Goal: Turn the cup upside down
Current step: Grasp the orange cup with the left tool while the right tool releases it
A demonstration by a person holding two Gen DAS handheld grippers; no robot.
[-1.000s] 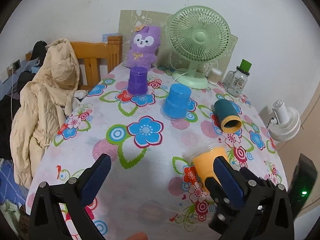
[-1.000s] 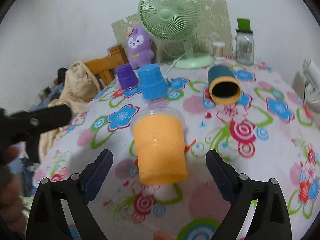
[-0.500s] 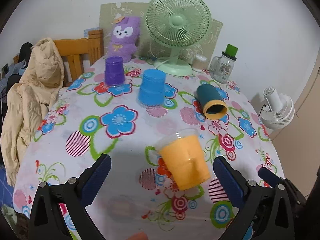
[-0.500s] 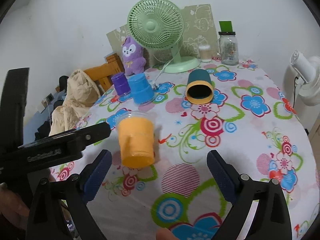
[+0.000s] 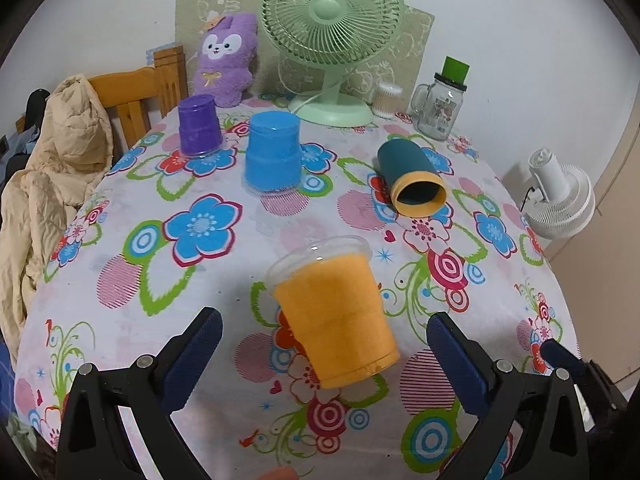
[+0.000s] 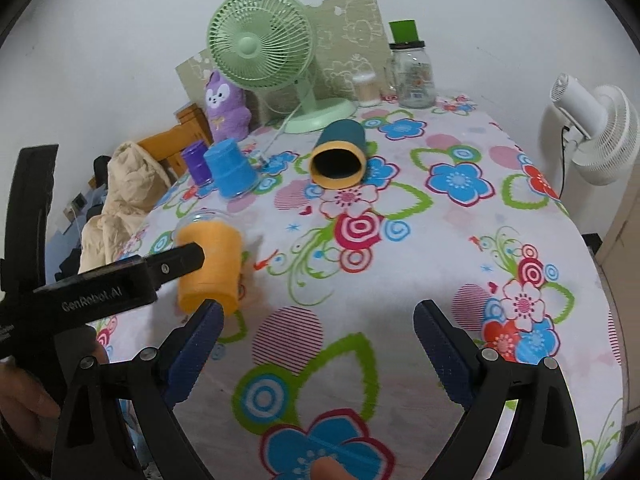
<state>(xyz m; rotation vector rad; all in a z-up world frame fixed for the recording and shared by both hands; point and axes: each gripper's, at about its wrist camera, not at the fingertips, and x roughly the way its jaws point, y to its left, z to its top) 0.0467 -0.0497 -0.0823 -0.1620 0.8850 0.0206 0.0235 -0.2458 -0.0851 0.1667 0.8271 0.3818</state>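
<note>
An orange cup [image 5: 336,312] with a clear rim lies on its side on the flowered tablecloth [image 5: 120,248], its base toward me. My left gripper [image 5: 324,344] is open, its fingers on either side of the cup without touching it. In the right wrist view the same cup [image 6: 210,264] lies at the left, partly behind the left gripper's arm. My right gripper [image 6: 316,344] is open and empty, to the right of the cup. A teal cup with a yellow rim [image 5: 410,178] lies on its side further back. A blue cup [image 5: 273,152] and a purple cup [image 5: 199,125] stand upside down.
A green desk fan [image 5: 332,40], a purple plush toy [image 5: 226,60], a glass jar with green lid [image 5: 440,108] and a small white jar [image 5: 386,98] stand along the back. A wooden chair with a beige coat [image 5: 52,152] is left. A white fan [image 5: 560,196] stands right.
My left gripper has swung right and closed in until the orange cup lies between its fingers. My right gripper has pulled back and to the right, away from the cup.
</note>
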